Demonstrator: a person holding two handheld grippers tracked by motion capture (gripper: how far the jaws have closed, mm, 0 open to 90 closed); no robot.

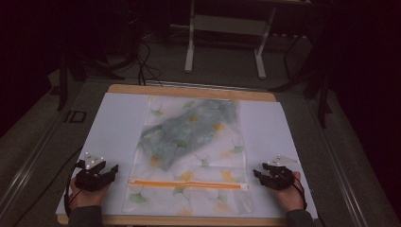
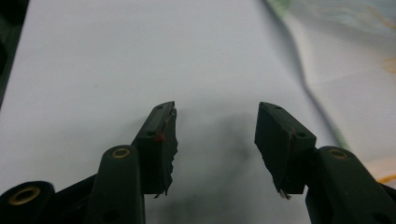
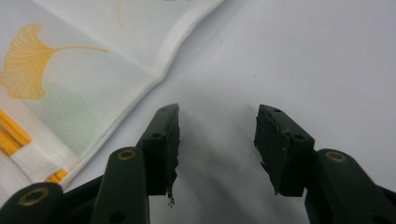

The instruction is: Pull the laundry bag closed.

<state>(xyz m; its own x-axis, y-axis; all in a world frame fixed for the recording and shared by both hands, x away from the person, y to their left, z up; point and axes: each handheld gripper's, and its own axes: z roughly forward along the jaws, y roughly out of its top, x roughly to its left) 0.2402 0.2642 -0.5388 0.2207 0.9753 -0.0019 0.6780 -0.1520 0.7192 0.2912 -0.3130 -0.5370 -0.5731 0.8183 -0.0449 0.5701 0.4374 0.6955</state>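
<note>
A white mesh laundry bag (image 1: pixel 189 156) printed with green and yellow ginkgo leaves lies flat in the middle of the white sheet (image 1: pixel 118 123). An orange zipper (image 1: pixel 189 183) runs across it near the front, and a green patterned cloth (image 1: pixel 189 130) shows through the mesh. My left gripper (image 1: pixel 109 171) rests open on the sheet just left of the bag, holding nothing. My right gripper (image 1: pixel 259 175) rests open just right of the zipper's end. The left gripper (image 2: pixel 217 128) has bare sheet between its fingers and the bag's edge (image 2: pixel 336 84) to its right. The right gripper (image 3: pixel 217 130) has the bag's hemmed corner (image 3: pixel 93 93) to its left.
The white sheet covers a wooden board (image 1: pixel 189 90) on a grey table. Behind the table stand a white metal frame (image 1: pixel 227 33) and dark cables (image 1: pixel 142 61) on the floor. Bare sheet lies on both sides of the bag.
</note>
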